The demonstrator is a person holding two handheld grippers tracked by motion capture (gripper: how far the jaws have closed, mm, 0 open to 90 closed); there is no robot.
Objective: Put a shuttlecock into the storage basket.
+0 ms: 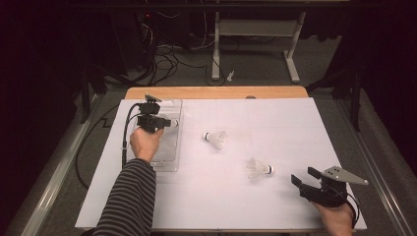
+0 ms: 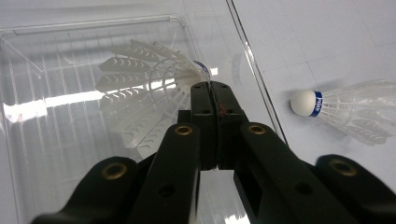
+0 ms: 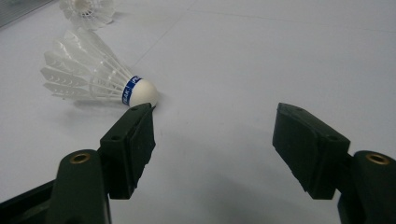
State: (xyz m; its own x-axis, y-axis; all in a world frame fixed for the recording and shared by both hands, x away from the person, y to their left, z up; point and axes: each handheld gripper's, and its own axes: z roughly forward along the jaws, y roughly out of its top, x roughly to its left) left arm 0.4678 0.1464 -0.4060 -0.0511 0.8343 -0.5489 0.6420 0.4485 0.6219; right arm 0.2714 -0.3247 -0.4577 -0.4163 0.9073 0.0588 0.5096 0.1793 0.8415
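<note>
The left gripper (image 2: pixel 209 100) is hovering over the clear tray (image 1: pixel 167 158) at the left of the high view, jaws pressed fully together and pinching a thin edge of the held shuttlecock (image 2: pixel 144 100), whose skirt is hanging inside the tray. Risk: the grip is sitting on flexible white plastic mesh near the cork, so the skirt may be deforming or slipping out sideways if the jaws part unevenly; the shuttlecock could also be rolling onto the tray's low glossy wall rather than settling flat. The right gripper (image 3: pixel 212 135) is resting at the lower right of the high view, jaws spread wide and holding nothing, with one jaw tip just beside the rounded white cork of the near shuttlecock (image 3: pixel 95 74); a careless nudge could be sending this light, conical piece rolling across the smooth white table sheet (image 1: pixel 275 206). A third shuttlecock (image 1: pixel 216 139) is lying mid-table, blue-banded at the cork.
</note>
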